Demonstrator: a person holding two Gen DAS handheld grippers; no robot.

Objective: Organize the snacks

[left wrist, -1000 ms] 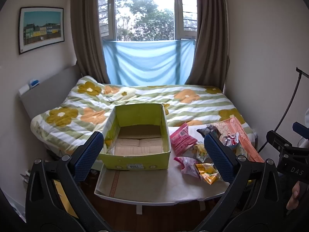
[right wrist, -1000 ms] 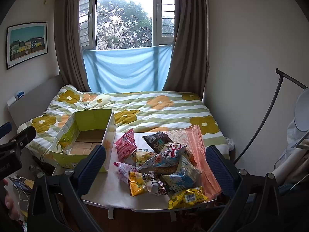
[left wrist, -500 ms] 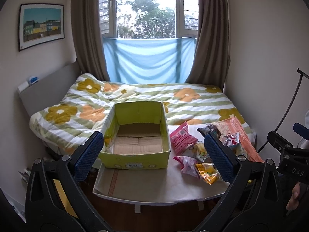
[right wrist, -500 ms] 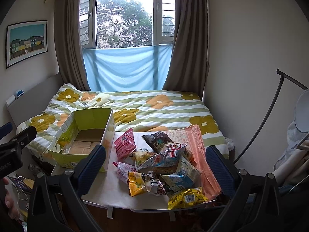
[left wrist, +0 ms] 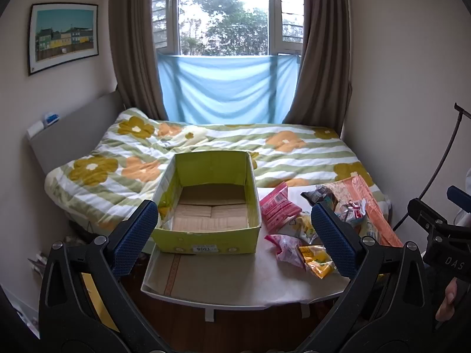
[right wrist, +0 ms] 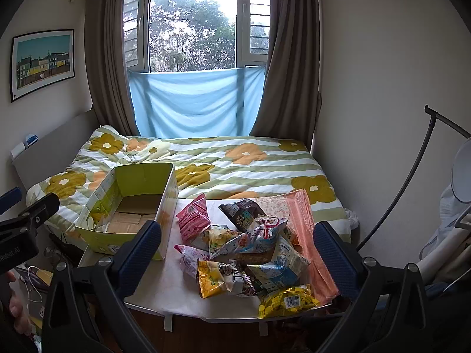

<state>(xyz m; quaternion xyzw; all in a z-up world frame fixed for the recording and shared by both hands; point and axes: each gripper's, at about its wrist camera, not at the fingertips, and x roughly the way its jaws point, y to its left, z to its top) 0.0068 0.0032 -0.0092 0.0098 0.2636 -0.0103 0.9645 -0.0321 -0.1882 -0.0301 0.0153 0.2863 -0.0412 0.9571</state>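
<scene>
Table [right wrist: 176,291]: one box [right wrist: 129,206], heaped snacks [right wrist: 250,253].

- The left gripper [left wrist: 234,234] has its arms cut off by the bottom edge; its right finger [left wrist: 331,238] covers part of the snack pile [left wrist: 297,229].
- The right gripper's [right wrist: 235,253] left finger [right wrist: 139,254] hides a near corner of the green box [right wrist: 129,206].
- The box label [left wrist: 203,248] between the left gripper's fingers is too small to read.
- The lower packets in the pile are buried under the others.

Both tongs, left [left wrist: 234,234] and right [right wrist: 237,248], gape wide, holding nothing.
</scene>
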